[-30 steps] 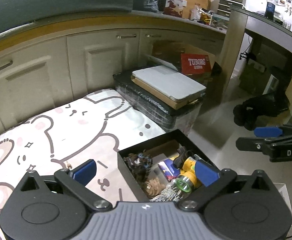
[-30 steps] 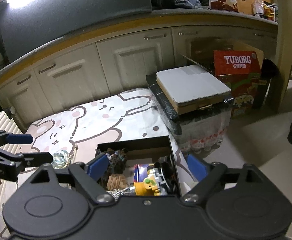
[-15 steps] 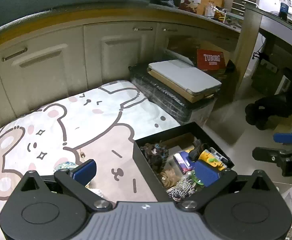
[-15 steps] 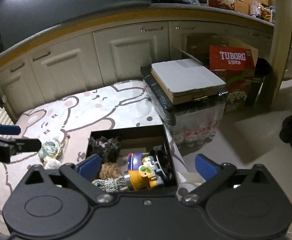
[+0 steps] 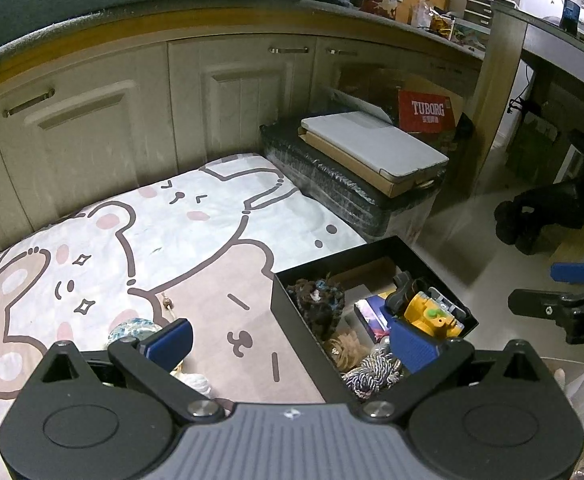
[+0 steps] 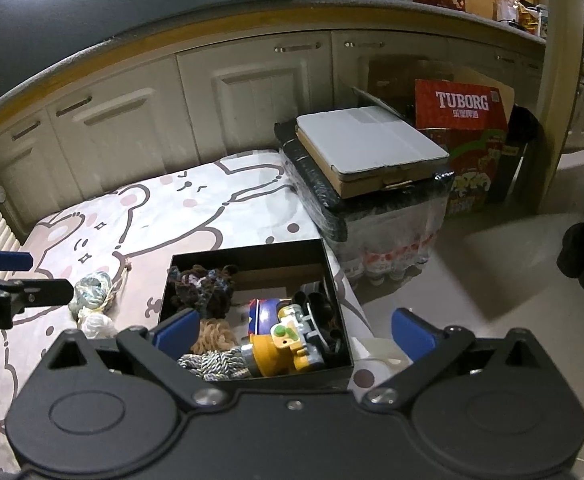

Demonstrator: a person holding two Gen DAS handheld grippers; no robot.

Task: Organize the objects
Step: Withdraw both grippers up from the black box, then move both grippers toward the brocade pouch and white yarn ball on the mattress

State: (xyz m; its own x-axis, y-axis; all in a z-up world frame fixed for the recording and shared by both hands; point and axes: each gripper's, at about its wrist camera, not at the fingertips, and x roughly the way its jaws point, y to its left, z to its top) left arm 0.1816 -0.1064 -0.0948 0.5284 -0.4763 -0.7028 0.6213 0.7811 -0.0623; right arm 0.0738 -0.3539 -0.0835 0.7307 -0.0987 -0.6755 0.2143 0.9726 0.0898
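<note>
**Both grippers wide apart above the toy box**

The left gripper [image 5: 289, 342] stood wide, holding nothing. The right gripper [image 6: 294, 330] was also spread wide and empty. The black box [image 6: 334, 276] lay in the lower centre of the right wrist frame, on the bear-print sheet [image 6: 163, 208], with a yellow toy [image 6: 281, 350] and a twisted rope [image 6: 215, 362] inside. A pale yarn ball [image 6: 91, 286] lay just left of the box.
</note>
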